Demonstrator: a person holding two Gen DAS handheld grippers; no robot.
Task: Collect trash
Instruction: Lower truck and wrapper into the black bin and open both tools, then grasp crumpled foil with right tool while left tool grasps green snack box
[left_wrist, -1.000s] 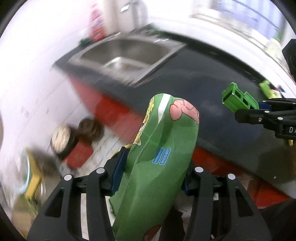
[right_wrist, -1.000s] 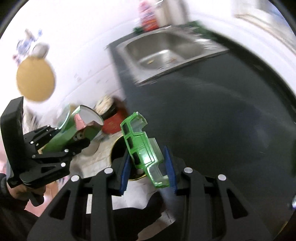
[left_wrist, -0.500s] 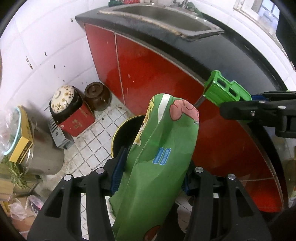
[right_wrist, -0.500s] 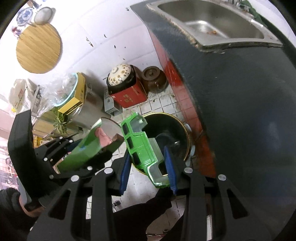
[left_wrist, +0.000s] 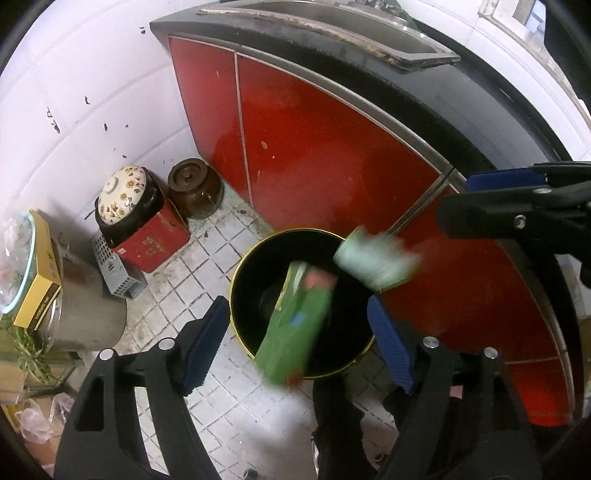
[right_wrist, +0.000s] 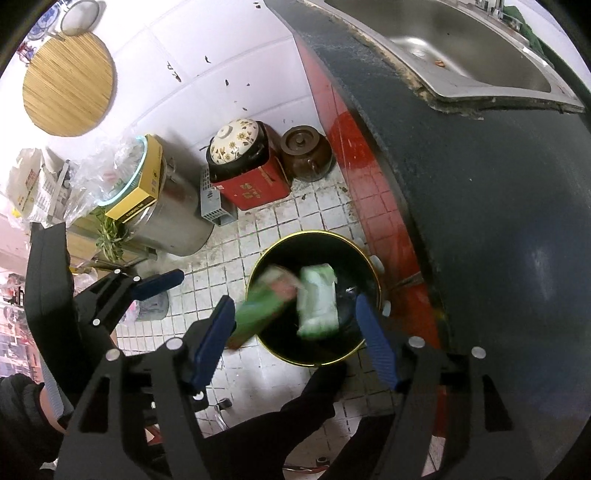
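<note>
On the tiled floor (left_wrist: 192, 288), a black bin (left_wrist: 243, 295) receives a green packet (left_wrist: 295, 325) and green toy (left_wrist: 373, 262).

This is a home kitchen, a lived-in one. A steel sink (right_wrist: 461, 48) is let into a dark speckled bench (right_wrist: 498, 192) over glossy red cabinet doors (left_wrist: 314, 147), and the walls are white tile (left_wrist: 92, 74), flecked with dark specks. A round bamboo board (right_wrist: 66, 88) hangs on the wall. On the grimy small-tiled floor (right_wrist: 295, 218) stand a brown earthen crock (right_wrist: 306, 151), a flower-patterned lidded pot (right_wrist: 236, 144) atop a red tin (right_wrist: 255, 188), and a big steel stockpot (right_wrist: 173, 218) with a yellow box (right_wrist: 140, 195) on it. A black bin with a gold rim (left_wrist: 243, 273) stands just beside the cabinets.
</note>
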